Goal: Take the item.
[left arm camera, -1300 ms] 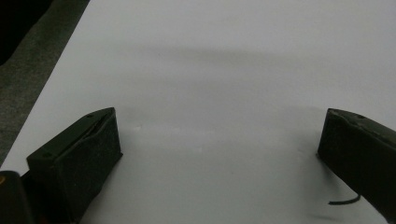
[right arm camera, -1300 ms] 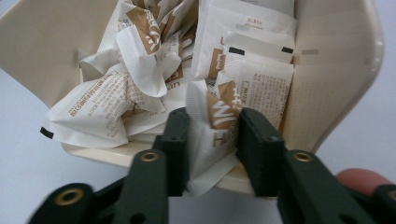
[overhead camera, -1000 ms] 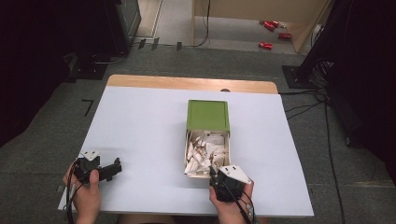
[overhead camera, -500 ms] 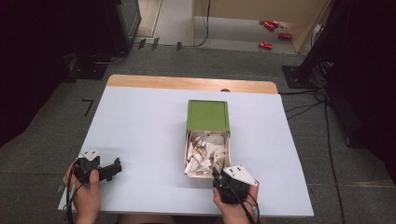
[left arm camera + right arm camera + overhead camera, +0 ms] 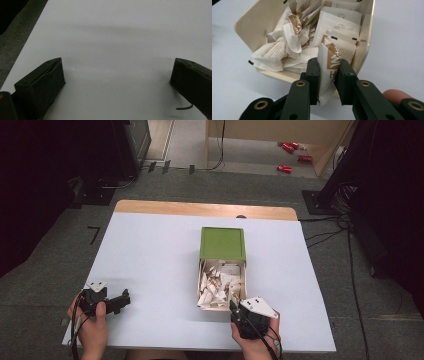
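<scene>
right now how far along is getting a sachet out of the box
Done: the box's green lid is slid back, so the cream box stands open. In hand: the right gripper has its jaws around one upright white-and-brown sachet at the near end. Left: lifting it clear; the other sachets remain piled inside. The left gripper rests open on the table.
</scene>
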Demonstrator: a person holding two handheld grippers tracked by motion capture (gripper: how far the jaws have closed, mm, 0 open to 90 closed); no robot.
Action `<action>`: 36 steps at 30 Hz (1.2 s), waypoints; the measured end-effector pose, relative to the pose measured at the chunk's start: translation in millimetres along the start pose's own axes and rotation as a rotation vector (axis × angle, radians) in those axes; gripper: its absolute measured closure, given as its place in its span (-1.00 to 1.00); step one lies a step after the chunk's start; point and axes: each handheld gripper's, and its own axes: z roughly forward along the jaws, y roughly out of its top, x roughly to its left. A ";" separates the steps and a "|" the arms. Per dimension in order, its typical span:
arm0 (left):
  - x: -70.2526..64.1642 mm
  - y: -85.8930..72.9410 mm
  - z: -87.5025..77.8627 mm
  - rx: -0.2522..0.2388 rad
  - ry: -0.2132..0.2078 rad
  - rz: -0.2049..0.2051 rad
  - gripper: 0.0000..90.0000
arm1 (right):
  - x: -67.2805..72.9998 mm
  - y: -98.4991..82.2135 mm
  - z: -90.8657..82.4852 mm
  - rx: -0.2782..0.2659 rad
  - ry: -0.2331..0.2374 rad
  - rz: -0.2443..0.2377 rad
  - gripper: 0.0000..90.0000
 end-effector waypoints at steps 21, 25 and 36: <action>0.0 0.0 0.0 0.000 0.000 0.000 -1.00 | -11.0 -9.3 -22.3 0.014 0.031 0.011 0.67; 0.0 0.0 0.0 0.000 0.000 0.000 -1.00 | -13.2 -10.2 -27.3 0.011 0.035 0.013 0.68; 0.0 0.0 0.0 -0.001 0.000 0.000 -1.00 | -28.1 -12.3 -39.1 -0.001 -0.010 0.030 0.69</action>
